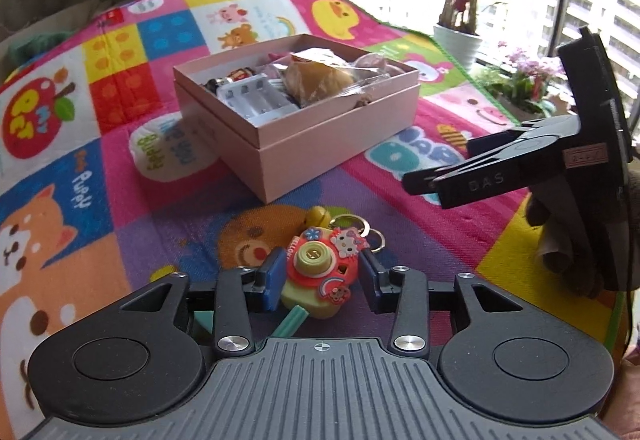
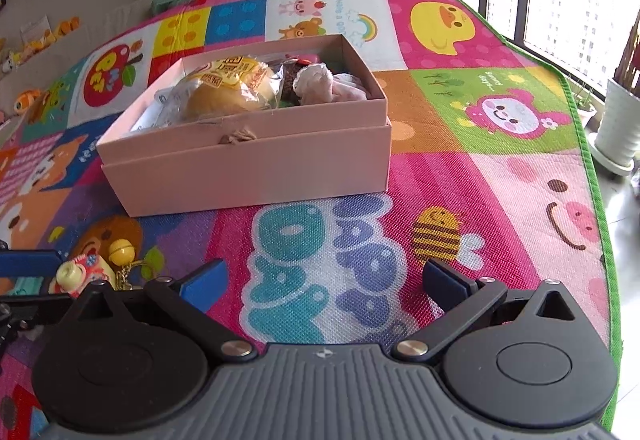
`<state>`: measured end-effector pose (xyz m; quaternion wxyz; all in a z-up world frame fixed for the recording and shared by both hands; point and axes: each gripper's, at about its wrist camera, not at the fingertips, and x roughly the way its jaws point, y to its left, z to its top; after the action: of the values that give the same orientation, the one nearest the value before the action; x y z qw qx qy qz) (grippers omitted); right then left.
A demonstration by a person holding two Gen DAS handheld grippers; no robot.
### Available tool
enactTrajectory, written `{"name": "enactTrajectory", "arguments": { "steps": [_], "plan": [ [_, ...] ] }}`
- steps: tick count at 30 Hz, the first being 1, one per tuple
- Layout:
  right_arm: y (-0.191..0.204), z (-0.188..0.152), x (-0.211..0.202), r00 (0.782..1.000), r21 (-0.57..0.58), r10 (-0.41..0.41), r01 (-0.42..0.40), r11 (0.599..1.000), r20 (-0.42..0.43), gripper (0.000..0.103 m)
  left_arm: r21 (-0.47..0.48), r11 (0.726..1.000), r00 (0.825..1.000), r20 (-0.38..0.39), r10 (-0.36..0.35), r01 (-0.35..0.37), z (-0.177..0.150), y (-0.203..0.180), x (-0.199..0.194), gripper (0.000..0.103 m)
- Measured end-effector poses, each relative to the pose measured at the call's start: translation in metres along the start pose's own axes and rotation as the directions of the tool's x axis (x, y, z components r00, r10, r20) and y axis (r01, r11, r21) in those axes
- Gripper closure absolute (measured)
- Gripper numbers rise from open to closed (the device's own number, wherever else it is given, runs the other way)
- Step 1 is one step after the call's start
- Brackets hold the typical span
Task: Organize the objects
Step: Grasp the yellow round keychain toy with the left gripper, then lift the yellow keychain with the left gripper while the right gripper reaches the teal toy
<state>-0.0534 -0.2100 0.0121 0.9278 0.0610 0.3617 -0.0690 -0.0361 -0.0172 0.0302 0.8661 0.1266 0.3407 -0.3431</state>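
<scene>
A toy camera keychain [image 1: 320, 272], red and pale green with a yellow bell and key rings, sits between the blue pads of my left gripper [image 1: 320, 282]. The left pad touches it; the right pad stands just off it. It also shows in the right wrist view [image 2: 82, 274]. An open pink box [image 1: 320, 144] lies beyond on the play mat, holding a wrapped bun [image 1: 320, 80], a white battery holder [image 1: 256, 96] and other small items. My right gripper [image 2: 324, 280] is open and empty over the mat, in front of the box [image 2: 256, 164]. It shows from the side in the left wrist view [image 1: 432, 180].
A colourful cartoon play mat [image 2: 460, 200] covers the surface; its green edge runs along the right. Potted plants [image 1: 460, 36] stand by the window beyond the mat. Small toys line a wall shelf at far left [image 2: 36, 40].
</scene>
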Motion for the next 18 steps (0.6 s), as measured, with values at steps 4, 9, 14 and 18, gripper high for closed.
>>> {"name": "enactTrajectory", "arguments": {
  "steps": [4,9,14,18],
  "plan": [
    [0.004,0.0,0.002,1.0,-0.023,-0.019,0.019,1.0,-0.009,0.0,-0.012,1.0,1.0,-0.008,-0.008,0.008,0.0,0.005,0.009,0.038],
    [0.005,0.0,0.002,1.0,-0.031,-0.026,0.026,0.999,-0.012,0.0,-0.043,0.998,0.999,-0.036,0.04,-0.042,0.0,0.008,0.024,0.037],
    [0.006,0.0,0.003,1.0,-0.032,-0.024,0.024,0.999,-0.012,0.0,-0.101,0.992,0.997,0.004,0.079,-0.078,-0.002,0.011,0.024,0.057],
    [0.006,0.001,0.004,1.0,-0.039,-0.021,0.021,0.999,-0.014,0.0,-0.207,0.971,0.993,-0.009,0.121,-0.12,0.002,0.017,0.024,0.07]
  ]
}}
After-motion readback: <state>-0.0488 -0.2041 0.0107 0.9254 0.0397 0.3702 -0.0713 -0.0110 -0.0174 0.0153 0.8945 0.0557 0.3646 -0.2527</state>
